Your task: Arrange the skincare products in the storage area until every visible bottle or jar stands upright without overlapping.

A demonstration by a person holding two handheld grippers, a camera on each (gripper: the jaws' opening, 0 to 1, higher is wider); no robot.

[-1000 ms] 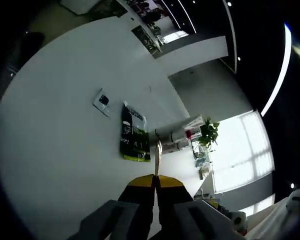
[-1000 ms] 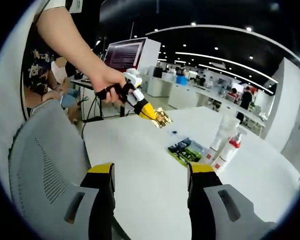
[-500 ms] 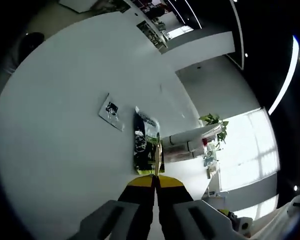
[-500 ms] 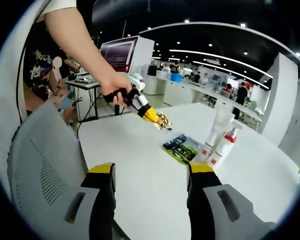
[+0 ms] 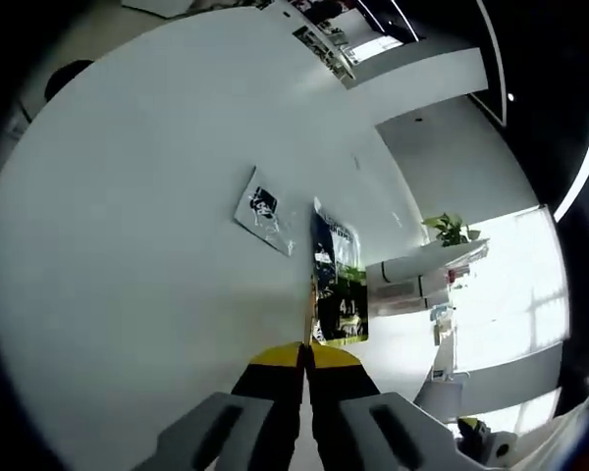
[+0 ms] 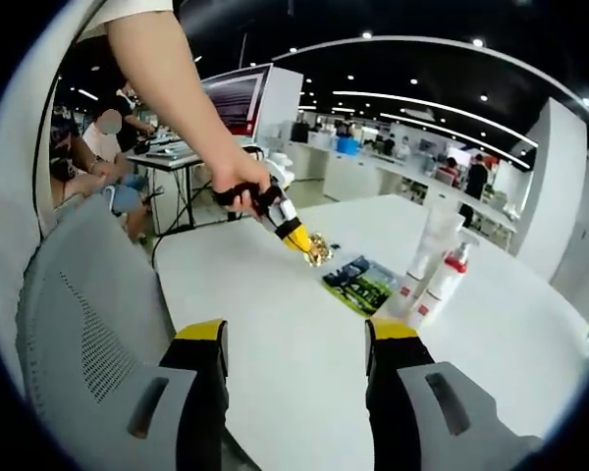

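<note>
Right gripper (image 6: 296,339): jaws spread wide, empty, nearest the viewer, above the table (image 6: 275,324).
Left gripper (image 6: 317,254): clenched on a thin gold sachet (image 6: 320,250), hovering just short of the green packet (image 6: 361,285).
Sachet: probably light, crinkly, slippery; best pinched at an edge.
Tube (image 6: 430,245), pump bottle (image 6: 442,285): upright, touching, just beyond the packet; likely light, tippy; grip mid-body.

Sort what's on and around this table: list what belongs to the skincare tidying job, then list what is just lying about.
Job:
white tube
pump bottle, red top
gold item held in the left gripper
right gripper, open

Lying about:
dark green packet
small sachet
grey chair
monitor
</note>
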